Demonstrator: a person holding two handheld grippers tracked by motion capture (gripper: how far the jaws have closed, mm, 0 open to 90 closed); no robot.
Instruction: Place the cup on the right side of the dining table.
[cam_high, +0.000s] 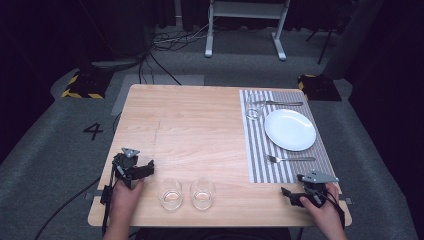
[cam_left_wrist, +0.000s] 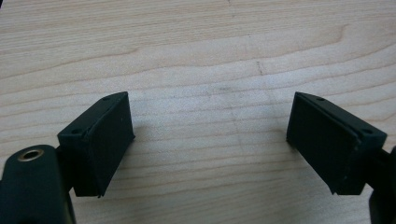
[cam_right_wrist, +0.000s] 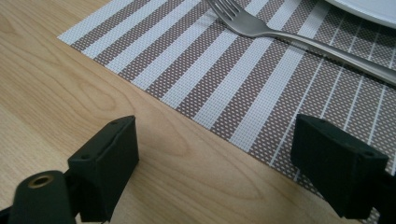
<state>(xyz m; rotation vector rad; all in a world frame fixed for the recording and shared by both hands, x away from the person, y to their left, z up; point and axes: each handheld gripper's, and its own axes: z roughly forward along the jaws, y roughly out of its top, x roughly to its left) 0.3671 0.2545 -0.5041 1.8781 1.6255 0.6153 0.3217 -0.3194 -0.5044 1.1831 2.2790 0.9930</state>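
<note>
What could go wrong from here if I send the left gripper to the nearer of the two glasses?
1. The two glasses stand close together near the table front edge; reaching for one with the left gripper could knock the other, or push it off the edge.
2. The right gripper, open, sits beside the placemat corner; a forward move might snag it and shift the fork and plate.

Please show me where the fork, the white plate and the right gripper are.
fork (cam_right_wrist: 261, 29), right gripper view, on its neck below the tines.
white plate (cam_high: 290, 129), high view, on its centre.
right gripper (cam_right_wrist: 215, 163), right gripper view, between its open jaws.
</note>
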